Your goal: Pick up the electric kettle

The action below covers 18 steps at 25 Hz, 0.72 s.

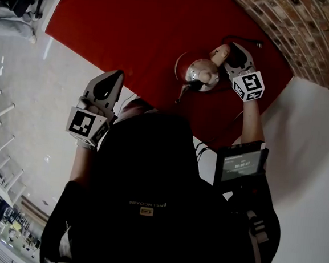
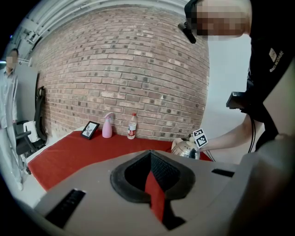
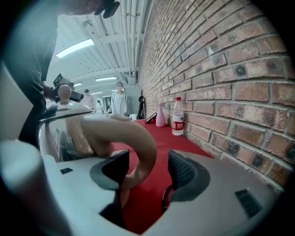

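Straddling the chrome kettle's (image 1: 201,74) arched beige handle (image 3: 138,138) — right tool's (image 3: 148,171) ribbed pads (image 3: 183,173).

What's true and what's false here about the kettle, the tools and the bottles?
1. The shiny steel electric kettle stands on the red tablecloth. True.
2. The right tool is clamped shut on the kettle's beige curved handle. False: its jaws stand apart, the handle between them.
3. The left tool holds the pink spray bottle. False: it is empty; that bottle stands by the brick wall.
4. A clear red-labelled plastic bottle stands beside the pink spray bottle. True.
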Each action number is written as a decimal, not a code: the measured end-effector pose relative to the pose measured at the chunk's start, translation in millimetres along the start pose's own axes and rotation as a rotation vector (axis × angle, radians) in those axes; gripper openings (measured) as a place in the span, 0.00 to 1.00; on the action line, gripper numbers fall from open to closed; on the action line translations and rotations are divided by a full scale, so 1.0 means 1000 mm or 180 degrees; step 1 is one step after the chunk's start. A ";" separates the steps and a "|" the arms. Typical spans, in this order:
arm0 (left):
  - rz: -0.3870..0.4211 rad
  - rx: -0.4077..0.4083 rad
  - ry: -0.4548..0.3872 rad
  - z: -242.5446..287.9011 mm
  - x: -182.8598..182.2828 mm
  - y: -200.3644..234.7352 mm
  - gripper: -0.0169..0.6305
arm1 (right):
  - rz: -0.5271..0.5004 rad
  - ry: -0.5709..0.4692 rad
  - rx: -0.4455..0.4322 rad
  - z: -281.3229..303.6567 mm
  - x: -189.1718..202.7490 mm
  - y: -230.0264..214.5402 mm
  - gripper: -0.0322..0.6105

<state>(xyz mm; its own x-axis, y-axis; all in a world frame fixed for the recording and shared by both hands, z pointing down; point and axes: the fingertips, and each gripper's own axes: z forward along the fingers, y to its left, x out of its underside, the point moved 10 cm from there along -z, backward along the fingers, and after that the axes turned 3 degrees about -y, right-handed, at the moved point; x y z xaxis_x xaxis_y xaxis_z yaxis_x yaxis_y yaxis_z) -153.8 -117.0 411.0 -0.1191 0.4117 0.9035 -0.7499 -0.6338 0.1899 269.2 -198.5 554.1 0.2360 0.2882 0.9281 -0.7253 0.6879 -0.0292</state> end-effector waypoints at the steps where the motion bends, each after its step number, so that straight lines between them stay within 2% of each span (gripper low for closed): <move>1: -0.0005 -0.0004 0.0004 0.000 0.000 0.000 0.04 | 0.0004 -0.0010 -0.0018 0.001 0.000 -0.001 0.45; 15: -0.0032 -0.0074 0.0016 -0.004 0.004 -0.005 0.04 | 0.0219 -0.0199 0.0037 0.015 0.002 -0.006 0.45; 18: -0.0028 -0.0088 0.0016 -0.004 0.004 -0.006 0.04 | 0.0217 -0.0227 0.0042 0.017 0.002 -0.004 0.42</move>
<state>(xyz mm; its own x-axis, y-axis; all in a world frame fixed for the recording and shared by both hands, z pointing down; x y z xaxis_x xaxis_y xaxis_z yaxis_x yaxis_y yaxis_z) -152.5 -109.0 412.1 -0.1157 0.4205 0.8999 -0.7686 -0.6118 0.1870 261.3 -211.9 562.7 0.1394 0.2856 0.9482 -0.7465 0.6594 -0.0888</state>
